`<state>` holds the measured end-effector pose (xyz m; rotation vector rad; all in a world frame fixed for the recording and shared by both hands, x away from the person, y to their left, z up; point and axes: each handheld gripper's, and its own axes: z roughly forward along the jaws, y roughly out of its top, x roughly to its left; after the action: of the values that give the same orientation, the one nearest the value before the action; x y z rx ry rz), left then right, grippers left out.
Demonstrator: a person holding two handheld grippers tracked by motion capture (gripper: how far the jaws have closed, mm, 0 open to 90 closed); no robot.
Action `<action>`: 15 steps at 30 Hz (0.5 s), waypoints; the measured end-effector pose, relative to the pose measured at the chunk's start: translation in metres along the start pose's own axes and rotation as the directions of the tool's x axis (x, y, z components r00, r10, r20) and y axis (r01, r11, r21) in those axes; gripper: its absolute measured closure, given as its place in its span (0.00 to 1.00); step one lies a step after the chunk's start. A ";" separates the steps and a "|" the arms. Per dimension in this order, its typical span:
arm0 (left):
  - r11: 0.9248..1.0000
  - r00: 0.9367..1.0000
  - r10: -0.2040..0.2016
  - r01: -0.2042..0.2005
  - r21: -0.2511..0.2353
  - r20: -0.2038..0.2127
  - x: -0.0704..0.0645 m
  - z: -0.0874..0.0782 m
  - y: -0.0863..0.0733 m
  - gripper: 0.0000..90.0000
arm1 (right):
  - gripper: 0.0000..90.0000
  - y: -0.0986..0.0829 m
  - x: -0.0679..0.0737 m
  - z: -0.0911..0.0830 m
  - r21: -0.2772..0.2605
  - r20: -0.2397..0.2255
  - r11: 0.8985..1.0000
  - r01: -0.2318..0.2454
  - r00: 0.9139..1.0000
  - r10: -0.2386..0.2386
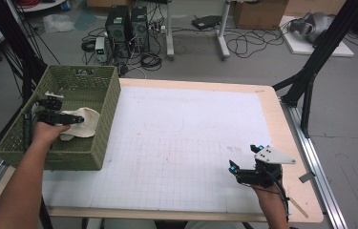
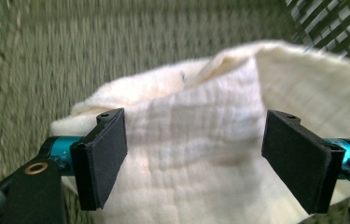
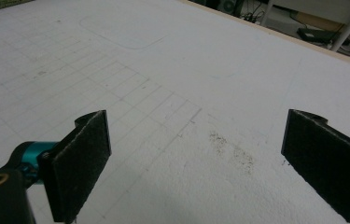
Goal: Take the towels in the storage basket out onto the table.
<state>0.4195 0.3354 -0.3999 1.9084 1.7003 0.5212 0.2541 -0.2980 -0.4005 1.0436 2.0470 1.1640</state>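
A cream cloth (image 1: 85, 122) lies crumpled inside the green woven basket (image 1: 104, 125) at the table's left edge. My left gripper (image 1: 74, 119) reaches into the basket, open, its jaws standing wide on either side of a raised fold of the cloth (image 2: 196, 135) without pinching it. My left gripper (image 2: 196, 156) shows the black pads apart, cloth between them. My right gripper (image 1: 243, 158) rests low over the white gridded mat (image 1: 186, 143) near the front right, open with nothing between its jaws. In the right gripper view, my right gripper (image 3: 193, 163) hovers over bare mat (image 3: 172, 84).
The basket's far wall (image 2: 116, 42) rises just behind the cloth. The wooden table edge (image 1: 281, 119) borders the mat on the right. Beyond the table, computer towers (image 1: 126, 28), cables and black stand legs (image 1: 310, 76) sit on the floor.
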 end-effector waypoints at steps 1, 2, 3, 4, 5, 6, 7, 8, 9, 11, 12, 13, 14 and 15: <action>1.000 1.000 0.008 -0.008 0.020 -0.003 0.000 0.002 -0.001 0.25 | 0.08 0.000 0.000 0.000 0.001 0.000 1.000 0.000 1.000 0.000; 0.999 1.000 0.025 -0.024 0.044 -0.009 -0.002 0.006 -0.002 0.25 | 0.08 0.000 0.000 0.000 0.001 0.000 1.000 -0.004 1.000 0.004; 0.997 0.999 0.042 -0.040 0.065 -0.019 -0.004 0.008 -0.003 0.25 | 0.08 0.000 0.000 0.000 0.001 -0.003 1.000 -0.004 1.000 0.004; 0.996 0.998 0.055 -0.053 0.078 -0.025 -0.005 0.009 -0.003 0.25 | 0.08 0.000 0.000 0.000 0.002 -0.002 1.000 -0.003 1.000 0.003; 0.995 0.997 0.066 -0.064 0.082 -0.027 -0.006 0.010 -0.004 0.24 | 0.08 -0.001 0.000 0.000 0.002 -0.001 1.000 -0.004 1.000 0.004; 0.993 0.996 0.079 -0.076 0.091 -0.030 -0.007 0.011 -0.004 0.24 | 0.08 -0.001 0.000 0.000 0.003 -0.002 1.000 -0.004 1.000 0.004; 0.992 0.996 0.089 -0.086 0.096 -0.032 -0.008 0.012 -0.004 0.23 | 0.08 -0.001 0.000 0.000 0.004 -0.002 1.000 -0.003 1.000 0.003; 0.990 0.994 0.101 -0.097 0.103 -0.031 -0.008 0.013 -0.003 0.23 | 0.08 -0.001 0.001 0.000 0.004 0.000 1.000 -0.004 1.000 0.004; 0.988 0.993 0.110 -0.106 0.111 -0.032 -0.009 0.013 -0.003 0.23 | 0.08 -0.001 0.000 0.000 0.003 0.000 1.000 0.002 1.000 -0.002; 0.985 0.992 0.126 -0.121 0.126 -0.031 -0.010 0.014 -0.002 0.22 | 0.08 -0.001 0.001 0.000 0.004 -0.004 1.000 -0.002 1.000 0.002; 0.983 0.991 0.132 -0.126 0.134 -0.037 -0.010 0.014 -0.002 0.22 | 0.08 -0.001 0.001 0.001 0.006 -0.004 1.000 0.001 1.000 -0.001; 0.981 0.990 0.136 -0.129 0.146 -0.043 -0.011 0.015 -0.001 0.23 | 0.08 -0.001 0.001 0.001 0.007 -0.003 1.000 0.002 1.000 -0.002; 0.979 0.989 0.140 -0.131 0.154 -0.049 -0.011 0.014 -0.001 0.25 | 0.08 -0.001 0.001 0.001 0.008 -0.004 1.000 0.000 1.000 0.000; 0.977 0.988 0.144 -0.133 0.165 -0.059 -0.011 0.014 -0.001 0.29 | 0.08 -0.001 0.001 0.001 0.008 -0.004 1.000 0.000 1.000 0.000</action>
<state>0.4255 0.3233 -0.4109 2.1586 1.7067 0.5237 0.2543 -0.2967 -0.4020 1.0457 2.0566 1.1588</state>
